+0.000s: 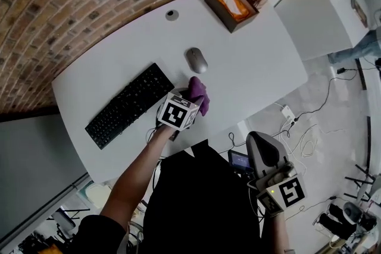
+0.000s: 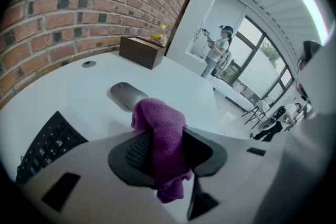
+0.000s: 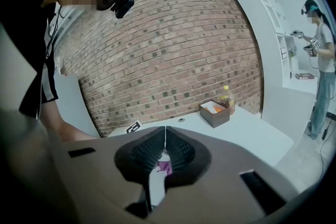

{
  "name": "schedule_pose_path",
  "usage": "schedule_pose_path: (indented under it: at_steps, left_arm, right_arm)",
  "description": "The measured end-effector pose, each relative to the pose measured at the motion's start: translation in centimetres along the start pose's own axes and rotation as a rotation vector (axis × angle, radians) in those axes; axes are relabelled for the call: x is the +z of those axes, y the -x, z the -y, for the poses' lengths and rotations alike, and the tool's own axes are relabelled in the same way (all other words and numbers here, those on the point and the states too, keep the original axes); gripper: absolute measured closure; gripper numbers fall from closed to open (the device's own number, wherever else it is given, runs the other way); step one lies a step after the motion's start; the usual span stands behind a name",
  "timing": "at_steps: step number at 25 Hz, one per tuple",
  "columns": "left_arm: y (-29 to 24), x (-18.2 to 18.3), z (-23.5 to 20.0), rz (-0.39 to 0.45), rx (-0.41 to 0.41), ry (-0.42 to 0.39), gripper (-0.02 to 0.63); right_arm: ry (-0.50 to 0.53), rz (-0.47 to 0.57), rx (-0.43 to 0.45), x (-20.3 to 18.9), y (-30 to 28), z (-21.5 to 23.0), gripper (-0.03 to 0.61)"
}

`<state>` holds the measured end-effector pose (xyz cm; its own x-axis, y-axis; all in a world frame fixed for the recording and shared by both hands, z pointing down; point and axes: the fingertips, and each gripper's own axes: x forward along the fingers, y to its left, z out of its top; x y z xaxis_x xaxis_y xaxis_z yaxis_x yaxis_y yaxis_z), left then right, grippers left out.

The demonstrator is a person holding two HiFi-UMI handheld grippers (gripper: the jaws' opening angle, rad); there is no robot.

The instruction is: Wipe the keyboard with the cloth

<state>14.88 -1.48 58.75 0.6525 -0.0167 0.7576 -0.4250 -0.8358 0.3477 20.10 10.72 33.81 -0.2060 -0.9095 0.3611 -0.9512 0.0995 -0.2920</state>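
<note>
The white desk [image 1: 250,74] carries the task's things, and the black keyboard [image 1: 130,105] lies slantwise across its left part, with no cloth on its keys. From this I judge that wiping has not yet begun: the step in hand is bringing the cloth to the keyboard. A brown open box [image 1: 231,6] sits at the far edge, well apart from the work. The left gripper [image 2: 163,149] hangs over the near edge of the desk, just beside the keyboard's right end, and its jaws are clamped on the purple cloth [image 2: 160,139]. The cloth is bunched between the pads, with a fold rising past the tips and a tail hanging below. Whether the cloth touches the desk I cannot tell. The right gripper [image 3: 166,139] is held low beside the person's body, off the desk, with its jaws closed tip to tip on nothing. The grey mouse [image 1: 197,60] lies just beyond the cloth, near the keyboard's right end. The next move, as I read it, calls for swinging the left gripper over the keys and tilting it so the protruding fold meets them rather than the jaw tips. It should then draw along the rows with light pressure, since a hard push could shove the keyboard or knock the mouse.
</note>
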Motion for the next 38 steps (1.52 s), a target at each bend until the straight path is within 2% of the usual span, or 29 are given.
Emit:
schedule_pose_path:
  at_steps: [3, 8, 17, 21, 31, 38]
  left_arm:
    - [-1.6, 0.2, 1.2, -0.026, -0.018, -0.044, 0.453]
    - [-3.6, 0.3, 3.1, -0.068, -0.042, -0.073, 0.453]
    - [-6.1, -0.7, 4.1, -0.116, -0.015, -0.092, 0.449]
    - [-6.1, -0.8, 4.5, -0.12, -0.021, -0.074, 0.436]
    - [-5.4, -0.7, 4.9, -0.077, -0.022, -0.097, 0.362]
    - [-3.8, 0.3, 4.8, -0.013, -0.012, -0.088, 0.354]
  right_arm:
    - [-0.005, 0.002, -0.027, -0.1, 0.7, 0.7, 0.56]
    - [-0.016, 0.004, -0.07, -0.2, 2.0, 2.2, 0.56]
    - [-0.025, 0.004, -0.092, -0.7, 3.5, 4.2, 0.56]
    - [-0.021, 0.011, -0.089, -0.6, 3.9, 4.3, 0.56]
    - [-0.005, 0.009, -0.076, -0.8, 4.3, 3.6, 0.56]
    - [0.011, 0.006, -0.057, -0.6, 3.7, 2.7, 0.56]
